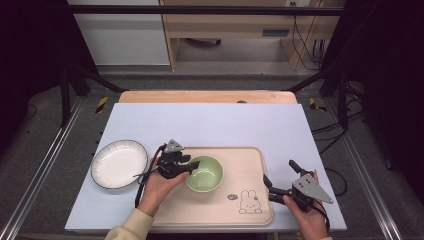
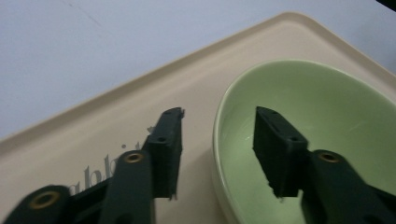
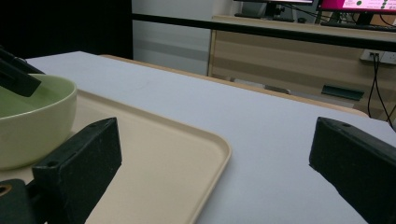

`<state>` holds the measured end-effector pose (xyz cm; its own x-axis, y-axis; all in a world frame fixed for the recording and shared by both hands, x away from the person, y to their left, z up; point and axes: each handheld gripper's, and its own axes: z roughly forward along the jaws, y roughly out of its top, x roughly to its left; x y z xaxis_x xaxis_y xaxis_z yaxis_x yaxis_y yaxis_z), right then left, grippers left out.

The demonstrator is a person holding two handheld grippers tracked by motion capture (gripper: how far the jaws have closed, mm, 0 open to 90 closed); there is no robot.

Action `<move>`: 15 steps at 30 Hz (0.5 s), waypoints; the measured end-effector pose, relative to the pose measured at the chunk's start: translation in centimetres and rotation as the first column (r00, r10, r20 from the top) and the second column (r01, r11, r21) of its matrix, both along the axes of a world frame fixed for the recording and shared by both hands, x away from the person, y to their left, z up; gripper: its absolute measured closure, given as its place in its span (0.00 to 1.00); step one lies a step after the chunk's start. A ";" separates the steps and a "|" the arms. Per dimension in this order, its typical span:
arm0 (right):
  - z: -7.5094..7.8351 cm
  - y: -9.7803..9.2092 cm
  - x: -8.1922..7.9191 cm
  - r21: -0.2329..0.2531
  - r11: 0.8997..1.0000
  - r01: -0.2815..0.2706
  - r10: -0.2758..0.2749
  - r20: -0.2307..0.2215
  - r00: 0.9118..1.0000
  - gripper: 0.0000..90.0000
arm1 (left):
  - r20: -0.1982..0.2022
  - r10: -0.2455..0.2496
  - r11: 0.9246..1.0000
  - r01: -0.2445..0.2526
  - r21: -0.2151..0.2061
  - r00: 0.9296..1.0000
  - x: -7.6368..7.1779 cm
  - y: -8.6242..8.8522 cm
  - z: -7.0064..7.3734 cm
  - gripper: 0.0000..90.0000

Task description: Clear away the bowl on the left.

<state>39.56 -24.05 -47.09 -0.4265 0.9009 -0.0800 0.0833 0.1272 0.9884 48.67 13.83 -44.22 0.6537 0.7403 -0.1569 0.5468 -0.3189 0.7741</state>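
At the far left of the white tabletop [image 1: 210, 120] a white plate [image 1: 119, 163] with a ribbed rim lies flat and holds nothing; it sits just beside the left edge of the beige tray [image 1: 250, 205], not touching it as far as the high view shows. Next comes the left gripper [image 1: 192, 165], held in the person's left hand [image 1: 159, 184] over the tray's left part, with its cable looping down by the wrist. Its fingers [image 2: 168, 144] are apart and straddle the near rim of the green bowl [image 1: 206, 173]: in the left gripper view one finger hangs outside the wall, over the tray floor, and the other is inside the bowl, with the rim running up between them and a clear gap on each side, so they are not clamped on it. The bowl stands upright on the tray, in its left half, and its glossy inside is bare. Farther right on the tray floor a small round mark and a printed rabbit [image 1: 249, 202] sit near the front edge. At the tray's right edge is the right gripper [image 1: 278, 176], held in the right hand [image 1: 311, 216], its fingers [image 3: 79, 163] wide apart and holding nothing; in the right gripper view one is over the tray's corner, the other over the bare tabletop.
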 end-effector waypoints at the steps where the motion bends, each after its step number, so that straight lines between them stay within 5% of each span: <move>1: 0.0 0.0 0.0 0.000 1.000 0.000 0.000 0.000 1.000 0.03 | 0.000 0.000 1.000 0.000 0.000 1.000 0.0 0.0 0.0 0.51; 7: 0.0 0.0 -0.2 -0.003 1.000 0.007 -0.007 -0.002 1.000 0.03 | 0.104 -0.004 0.999 0.007 -0.035 0.995 -0.9 0.2 1.0 0.29; 9: 0.2 0.0 -0.4 0.026 1.000 0.007 -0.007 0.002 1.000 0.03 | 0.168 -0.021 0.998 0.031 -0.059 0.986 -1.9 0.5 1.6 0.20; 12: 0.3 0.0 -0.6 0.030 0.999 0.012 -0.012 0.005 1.000 0.03 | 0.186 -0.035 0.991 0.057 -0.119 0.982 -2.6 0.9 1.9 0.14; 15: 0.3 -0.1 -0.6 0.029 0.999 0.018 -0.018 0.004 1.000 0.03 | 0.198 -0.065 0.987 0.092 -0.130 0.978 -3.1 1.2 2.0 0.12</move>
